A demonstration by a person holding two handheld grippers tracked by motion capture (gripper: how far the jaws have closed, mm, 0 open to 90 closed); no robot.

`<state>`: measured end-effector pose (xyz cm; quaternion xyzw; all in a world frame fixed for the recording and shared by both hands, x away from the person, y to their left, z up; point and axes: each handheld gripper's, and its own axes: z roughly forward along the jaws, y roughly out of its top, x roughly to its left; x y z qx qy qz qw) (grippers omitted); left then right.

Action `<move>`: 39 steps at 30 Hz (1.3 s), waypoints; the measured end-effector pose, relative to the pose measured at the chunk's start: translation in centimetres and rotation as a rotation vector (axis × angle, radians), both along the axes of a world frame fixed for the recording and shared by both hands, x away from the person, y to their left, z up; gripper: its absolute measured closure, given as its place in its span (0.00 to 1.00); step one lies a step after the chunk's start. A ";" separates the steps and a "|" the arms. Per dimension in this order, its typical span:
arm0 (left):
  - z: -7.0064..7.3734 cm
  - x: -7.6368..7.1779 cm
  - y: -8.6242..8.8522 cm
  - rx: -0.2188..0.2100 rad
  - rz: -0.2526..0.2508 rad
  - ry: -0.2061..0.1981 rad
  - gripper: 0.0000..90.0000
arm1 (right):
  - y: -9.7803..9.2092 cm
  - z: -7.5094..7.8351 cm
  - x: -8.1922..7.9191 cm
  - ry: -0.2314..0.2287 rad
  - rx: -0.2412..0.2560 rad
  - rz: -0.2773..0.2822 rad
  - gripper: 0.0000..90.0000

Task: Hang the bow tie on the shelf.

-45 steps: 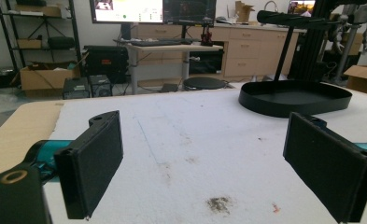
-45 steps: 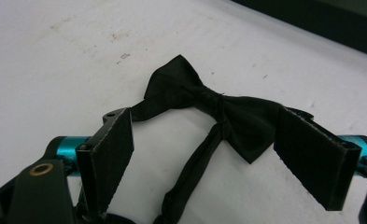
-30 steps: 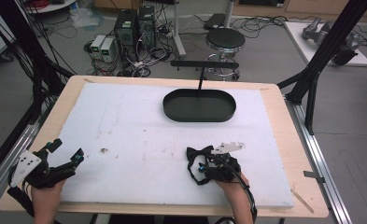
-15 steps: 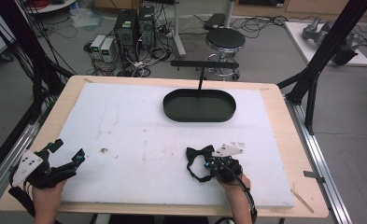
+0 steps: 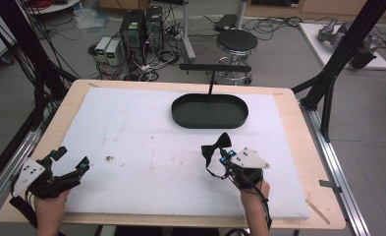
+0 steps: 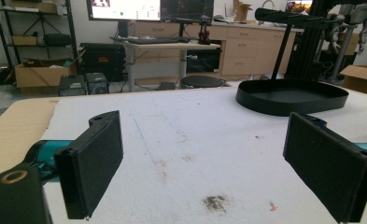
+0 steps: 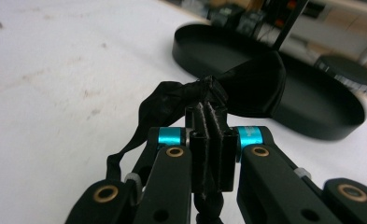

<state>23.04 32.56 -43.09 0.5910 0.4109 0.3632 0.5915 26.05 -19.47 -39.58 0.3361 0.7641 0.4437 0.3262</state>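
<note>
We have the right gripper (image 5: 219, 155) closed on a black bow tie (image 5: 216, 145), its 2 jaws pressed flat together with the fabric pinched at or near the knot, as the right gripper view shows (image 7: 208, 122). We judge the middle is the sensible place to grip, since it keeps both wings free and the tie balanced instead of dangling from 1 end. The bow tie (image 7: 246, 86) sits at the tips of the jaws, near the front right part of the white mat (image 5: 146, 147), short of the black oval tray (image 5: 209, 111) that lies beyond it toward the far edge; whether it hangs just off the mat or brushes it we cannot tell. It is a soft, matte black piece: 1 wing fans out wide and puffed ahead of the jaws, the other is bunched and partly hidden, and a thin strap loops down to the side. From how the gripper points, we take the tray, with its upright stand and crossbar (image 5: 214, 68) behind, as the likely place to carry it, though nothing settles that. Our left gripper (image 5: 68, 163) rests at the front left corner of the mat, well apart from the tie, its jaws spread wide with nothing between them (image 6: 202, 154), and we read it as simply waiting. A few small dark specks (image 5: 109, 158) mark the mat between the 2 grippers.
</note>
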 end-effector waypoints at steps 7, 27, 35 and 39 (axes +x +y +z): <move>0.1 -0.1 -0.2 0.000 0.000 -0.014 0.14 | 0.2 2.3 0.0 -0.178 0.026 -0.032 0.97; 1.0 -0.3 0.4 -0.014 0.023 -0.057 0.14 | 0.4 6.9 3.8 -0.428 0.195 -0.065 0.97; 1.1 -0.1 0.2 -0.012 0.016 -0.062 0.14 | 0.9 8.1 7.1 -0.472 0.200 -0.075 0.97; 1.1 -0.1 0.3 -0.014 0.018 -0.064 0.14 | 0.8 8.2 9.0 -0.483 0.203 -0.083 0.97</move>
